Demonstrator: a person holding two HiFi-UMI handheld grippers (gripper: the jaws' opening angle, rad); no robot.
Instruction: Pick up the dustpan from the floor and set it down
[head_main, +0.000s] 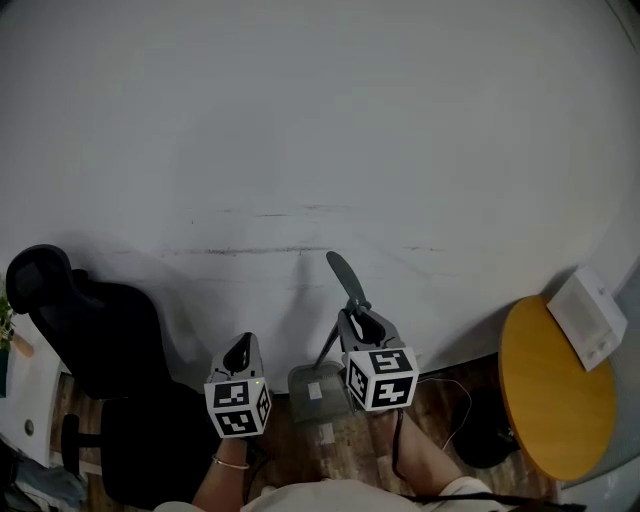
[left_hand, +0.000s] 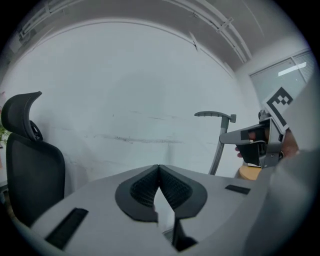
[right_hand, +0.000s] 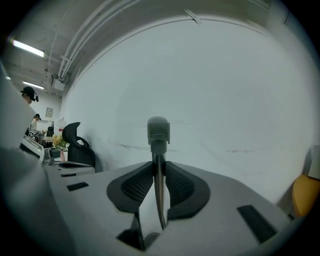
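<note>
The dustpan hangs off the wooden floor, its grey pan (head_main: 318, 392) low between the two grippers and its long handle (head_main: 347, 275) rising against the white wall. My right gripper (head_main: 362, 322) is shut on that handle; in the right gripper view the thin shaft (right_hand: 158, 172) stands pinched between the pads, with the grip end (right_hand: 158, 131) above them. My left gripper (head_main: 238, 350) is beside it on the left, shut with nothing in it, its pads (left_hand: 145, 187) meeting at the tips. In the left gripper view the handle (left_hand: 218, 145) and the right gripper (left_hand: 235, 137) show at the right.
A black office chair (head_main: 90, 335) stands at the left by the wall (head_main: 320, 150). A round wooden table (head_main: 555, 395) with a white box (head_main: 588, 317) stands at the right. A cable (head_main: 450, 400) lies on the floor near it. Persons stand far off at the left in the right gripper view.
</note>
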